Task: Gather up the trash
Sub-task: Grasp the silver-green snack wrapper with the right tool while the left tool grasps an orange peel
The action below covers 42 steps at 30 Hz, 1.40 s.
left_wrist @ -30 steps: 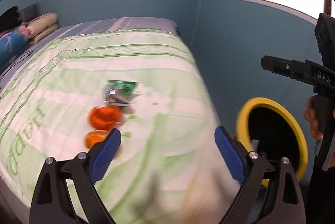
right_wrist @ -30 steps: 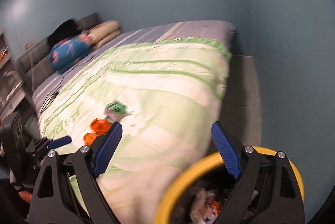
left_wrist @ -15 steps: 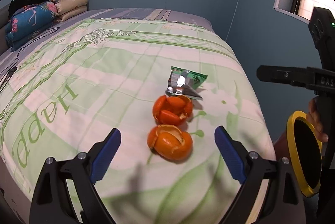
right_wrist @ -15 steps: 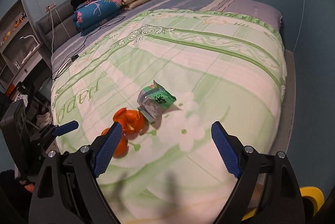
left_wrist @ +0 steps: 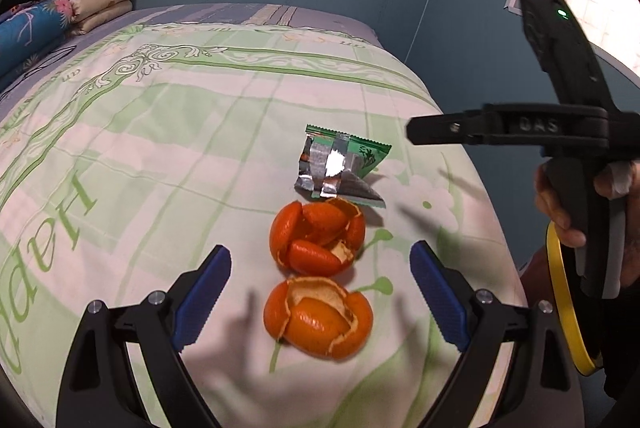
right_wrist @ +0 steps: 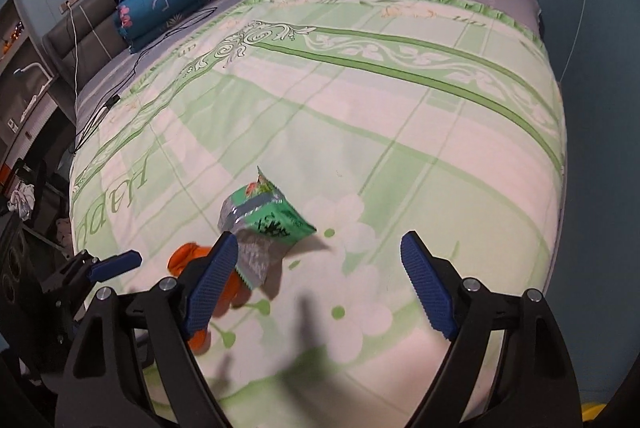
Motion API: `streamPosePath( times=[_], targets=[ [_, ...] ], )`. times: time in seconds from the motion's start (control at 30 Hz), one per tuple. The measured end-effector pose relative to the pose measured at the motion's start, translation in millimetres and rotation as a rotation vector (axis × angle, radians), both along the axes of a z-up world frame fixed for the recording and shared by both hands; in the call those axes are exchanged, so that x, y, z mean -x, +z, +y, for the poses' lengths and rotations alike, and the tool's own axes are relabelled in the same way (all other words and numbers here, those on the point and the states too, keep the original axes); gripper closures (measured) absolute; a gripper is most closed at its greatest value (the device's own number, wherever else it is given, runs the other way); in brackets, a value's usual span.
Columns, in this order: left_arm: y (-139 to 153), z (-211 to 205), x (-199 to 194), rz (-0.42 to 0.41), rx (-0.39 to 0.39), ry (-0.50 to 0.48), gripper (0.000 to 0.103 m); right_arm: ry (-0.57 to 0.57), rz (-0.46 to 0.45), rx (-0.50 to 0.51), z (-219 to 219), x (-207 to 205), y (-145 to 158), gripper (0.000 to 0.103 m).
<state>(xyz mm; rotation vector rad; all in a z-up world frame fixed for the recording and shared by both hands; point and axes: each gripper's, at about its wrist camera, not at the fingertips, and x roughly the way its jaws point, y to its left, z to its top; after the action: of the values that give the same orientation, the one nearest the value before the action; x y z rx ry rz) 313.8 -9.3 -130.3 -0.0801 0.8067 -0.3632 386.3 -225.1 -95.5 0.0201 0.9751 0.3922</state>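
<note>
Your left gripper (left_wrist: 320,292) has its jaws spread wide and empty, with the nearer orange peel (left_wrist: 318,316) lying on the bed (left_wrist: 160,156) dead ahead between them, the second peel (left_wrist: 318,238) and the green wrapper (left_wrist: 340,168) in line beyond. Your right gripper (right_wrist: 320,284), jaws equally wide and empty, hovers with the wrapper just off its left jaw.

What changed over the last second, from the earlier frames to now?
Both grippers swung away from the yellow-rimmed bin toward the bed: the left gripper now frames the nearer orange peel, and the right gripper approaches the green wrapper. Nothing was grasped or released. Both stayed open; both peels and the wrapper lie unmoved.
</note>
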Motion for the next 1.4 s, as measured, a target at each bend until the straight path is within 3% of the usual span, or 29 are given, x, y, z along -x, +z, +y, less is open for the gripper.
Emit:
streamPosePath(
  times=[0.37, 0.7, 0.73, 0.9, 0.97, 1.03, 1.1, 1.27, 1.4],
  targets=[
    [-19.5, -8.3, -14.9, 0.005, -0.028, -0.027, 0.016, 0.018, 0.009, 0.05, 24.5, -19.3, -13.2, 0.026],
    [-37.1, -19.5, -19.7, 0.005, -0.077, -0.033, 0.047, 0.023, 0.037, 0.069, 33.7, -25.1, -29.1, 0.036],
    [-37.1, -21.0, -19.1, -0.005, -0.084, -0.032, 0.053, 0.023, 0.036, 0.073, 34.2, -25.4, -29.3, 0.039],
    [-38.0, -24.5, -13.5, -0.041, -0.097, -0.031, 0.061, 0.025, 0.045, 0.068, 37.2, -26.6, -31.9, 0.045],
    [-37.4, -24.3, -12.4, -0.048, -0.09, -0.035, 0.064, 0.024, 0.046, 0.075, 39.9, -26.5, -32.9, 0.051],
    [-37.6, -25.2, -11.0, -0.056, -0.089, -0.037, 0.068, 0.037, 0.048, 0.102, 45.6, -25.7, -34.5, 0.076],
    [-37.0, -25.8, -9.9, -0.064, -0.09, -0.036, 0.071, 0.035, 0.052, 0.12, 48.7, -25.3, -36.5, 0.08],
    [-32.4, -22.5, -7.7, -0.068, -0.084, -0.038, 0.074, 0.024, 0.05, 0.124, 47.4, -23.1, -32.5, 0.103],
    [-28.4, -19.8, -2.8, -0.072, -0.089, -0.04, 0.075, -0.005, 0.008, 0.1, 39.1, -18.5, -15.0, 0.103]
  ],
)
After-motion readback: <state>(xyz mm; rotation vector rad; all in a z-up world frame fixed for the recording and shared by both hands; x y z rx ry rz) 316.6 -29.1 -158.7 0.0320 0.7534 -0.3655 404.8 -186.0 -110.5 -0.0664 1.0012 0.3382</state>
